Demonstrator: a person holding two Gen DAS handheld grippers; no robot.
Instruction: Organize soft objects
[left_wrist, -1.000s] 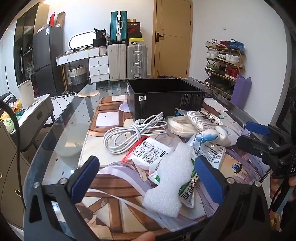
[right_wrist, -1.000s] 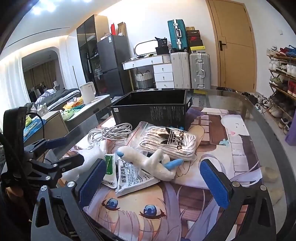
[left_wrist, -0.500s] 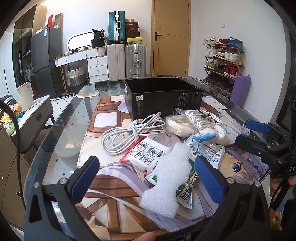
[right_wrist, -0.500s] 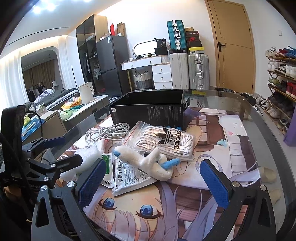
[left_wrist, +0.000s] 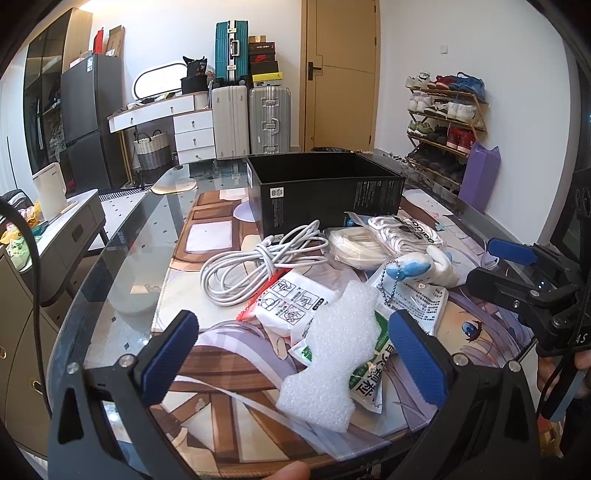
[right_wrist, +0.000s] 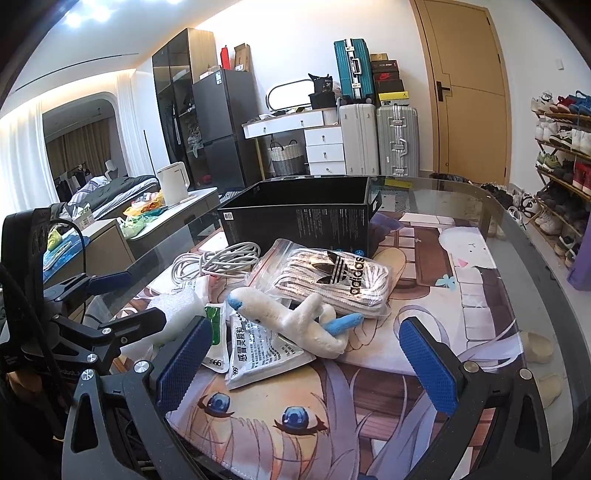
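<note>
Soft clutter heaped just before black box, ready for loading | foam piece nearest, framed by left gripper, fingers wide, empty | plush plane ahead of right gripper, spread, holding nothing

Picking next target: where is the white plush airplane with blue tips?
Right wrist view, centre: the white plush airplane with blue tips lies on the silver printed sachet, just in front of the clear adidas zip bag.

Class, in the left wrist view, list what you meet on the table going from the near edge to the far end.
Foam piece → instruction packet → white cable → black box.
</note>
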